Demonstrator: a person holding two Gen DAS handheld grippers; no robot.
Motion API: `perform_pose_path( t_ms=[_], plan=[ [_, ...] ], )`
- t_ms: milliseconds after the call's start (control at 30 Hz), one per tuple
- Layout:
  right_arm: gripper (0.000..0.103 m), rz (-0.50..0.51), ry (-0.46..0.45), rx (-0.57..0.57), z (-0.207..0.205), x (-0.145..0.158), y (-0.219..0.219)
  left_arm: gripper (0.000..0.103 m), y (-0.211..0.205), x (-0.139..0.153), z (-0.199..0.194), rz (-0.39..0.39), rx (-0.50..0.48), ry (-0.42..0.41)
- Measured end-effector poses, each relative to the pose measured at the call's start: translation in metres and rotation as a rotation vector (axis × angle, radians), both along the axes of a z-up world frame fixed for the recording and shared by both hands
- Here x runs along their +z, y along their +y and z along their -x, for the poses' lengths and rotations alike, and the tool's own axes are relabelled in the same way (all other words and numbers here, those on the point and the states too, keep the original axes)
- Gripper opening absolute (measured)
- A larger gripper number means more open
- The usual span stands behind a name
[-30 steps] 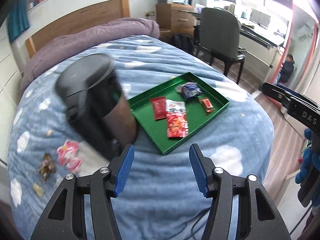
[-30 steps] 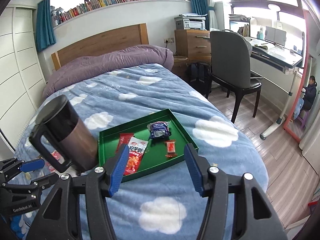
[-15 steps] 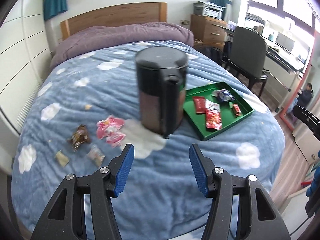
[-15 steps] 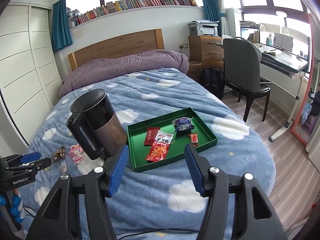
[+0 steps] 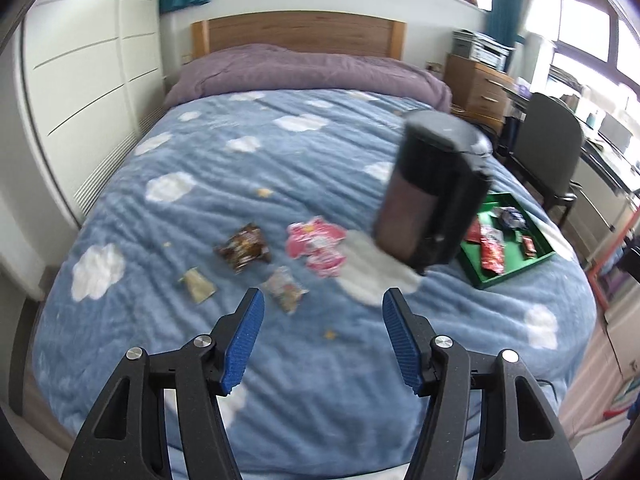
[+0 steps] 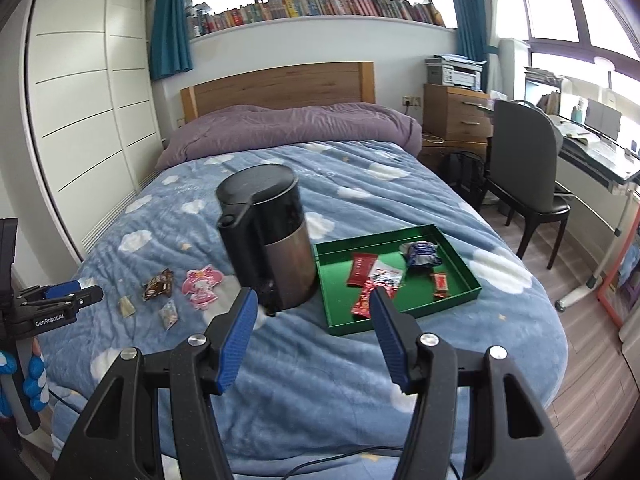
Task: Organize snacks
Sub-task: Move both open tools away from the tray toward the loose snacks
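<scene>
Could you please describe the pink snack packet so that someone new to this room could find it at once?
Start at the bed with the blue cloud blanket, then find the tall dark kettle standing on it. The pink snack packet lies on the blanket just left of the kettle, outside the green tray. It is the only pink one, printed with a cartoon figure.

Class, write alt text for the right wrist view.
An open right hand-held gripper hangs over a blue cloud-print bed with a black kettle, a green tray of snacks, and loose snack packets left of the kettle.
</scene>
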State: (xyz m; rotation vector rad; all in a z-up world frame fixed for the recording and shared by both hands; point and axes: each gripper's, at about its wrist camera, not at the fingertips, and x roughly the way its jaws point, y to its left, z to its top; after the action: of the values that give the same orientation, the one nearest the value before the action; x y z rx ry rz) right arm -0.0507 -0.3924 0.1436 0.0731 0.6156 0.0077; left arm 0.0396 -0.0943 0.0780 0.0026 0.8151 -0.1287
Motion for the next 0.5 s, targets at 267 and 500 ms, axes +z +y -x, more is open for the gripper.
perform_pose_path(
  t_ms=[267,500],
  plan=[
    [0.073,0.018,0.05,0.082,-0.005,-0.021,0.044,0.056,0.066,-0.031,0.003,0.009,0.116,0.051],
    [0.073,0.029,0.085,0.159,-0.014,-0.035,0.08,0.056,0.111,-0.052,0.0,0.021,0.201,0.087]
  ],
)
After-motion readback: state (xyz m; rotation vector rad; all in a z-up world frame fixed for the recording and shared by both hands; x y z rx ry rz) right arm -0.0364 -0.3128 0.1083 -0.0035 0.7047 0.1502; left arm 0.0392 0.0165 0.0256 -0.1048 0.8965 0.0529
